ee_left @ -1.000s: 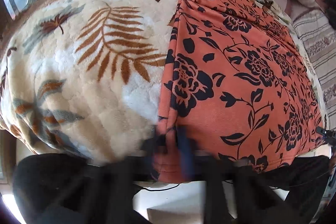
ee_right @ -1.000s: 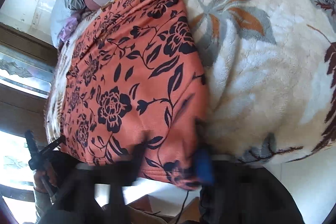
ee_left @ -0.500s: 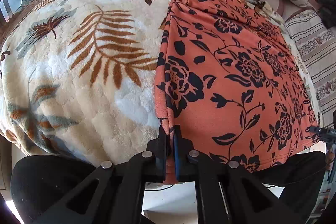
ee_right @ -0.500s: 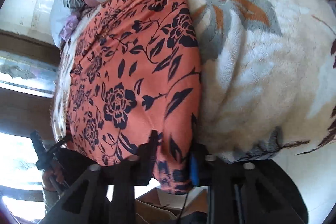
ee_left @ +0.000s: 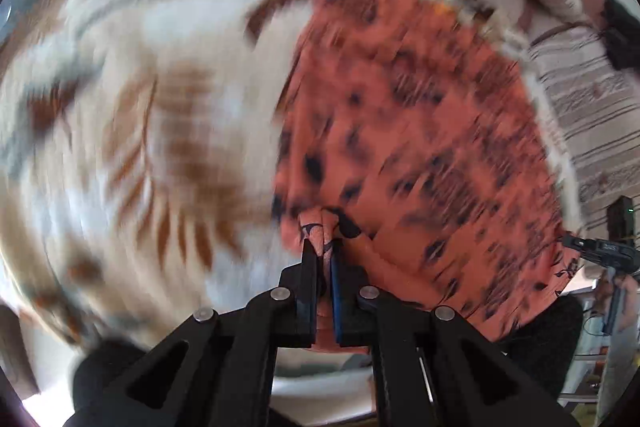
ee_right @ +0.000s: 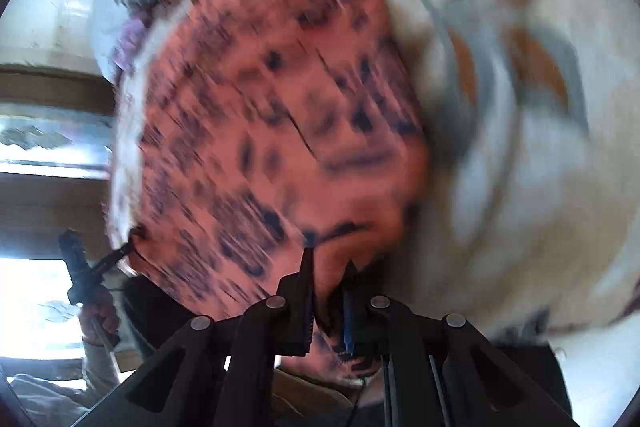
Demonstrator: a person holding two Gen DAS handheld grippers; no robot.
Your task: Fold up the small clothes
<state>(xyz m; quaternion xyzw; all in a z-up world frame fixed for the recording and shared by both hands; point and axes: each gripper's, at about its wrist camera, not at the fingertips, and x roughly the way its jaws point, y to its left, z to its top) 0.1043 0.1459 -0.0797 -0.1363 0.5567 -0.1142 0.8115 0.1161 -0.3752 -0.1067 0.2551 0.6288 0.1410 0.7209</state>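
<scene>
- The left gripper (ee_left: 324, 255) is clenched on a bunched corner of the orange cloth (ee_left: 420, 131), its two fingers pinching the fabric between them.
- The right gripper (ee_right: 326, 275) grips the cloth's (ee_right: 272, 115) other near corner.
- From each gripper, the cloth spreads toward 12 o'clock over the leaf-patterned blanket (ee_left: 140, 107).
- At 2 o'clock in the left view lies a striped pillow (ee_left: 592, 115).
- Both views are motion-blurred.

A bed carries everything, covered by a cream fleece blanket (ee_left: 132, 115) printed with brown and grey fern leaves. An orange garment with black flowers (ee_left: 420, 131) lies spread on the blanket, reaching from the bed's near edge toward the far end. Striped bedding (ee_left: 592, 115) lies along the far side.
</scene>
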